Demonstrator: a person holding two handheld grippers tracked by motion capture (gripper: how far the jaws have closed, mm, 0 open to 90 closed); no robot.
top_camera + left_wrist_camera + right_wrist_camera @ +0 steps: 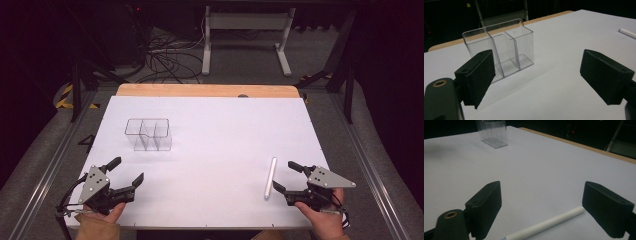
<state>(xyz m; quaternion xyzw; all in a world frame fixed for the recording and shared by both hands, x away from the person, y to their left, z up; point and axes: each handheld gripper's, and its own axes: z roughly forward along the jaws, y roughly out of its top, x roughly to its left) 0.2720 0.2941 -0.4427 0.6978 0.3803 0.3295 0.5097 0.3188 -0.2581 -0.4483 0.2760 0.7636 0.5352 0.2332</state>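
The white pen (270,177) lies flat, long axis pointing away from the person.

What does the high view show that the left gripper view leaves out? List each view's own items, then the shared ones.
High view alone: the right gripper with jaws open beside the white pen, both hands, the floor cables.
Left gripper view alone: a close look at the left gripper pads, wide apart and empty.
Shared: the clear divided holder, the white table sheet, one end of the pen.

high: overhead, forward-down | gripper views: low, close | shared: organizer (148,134)
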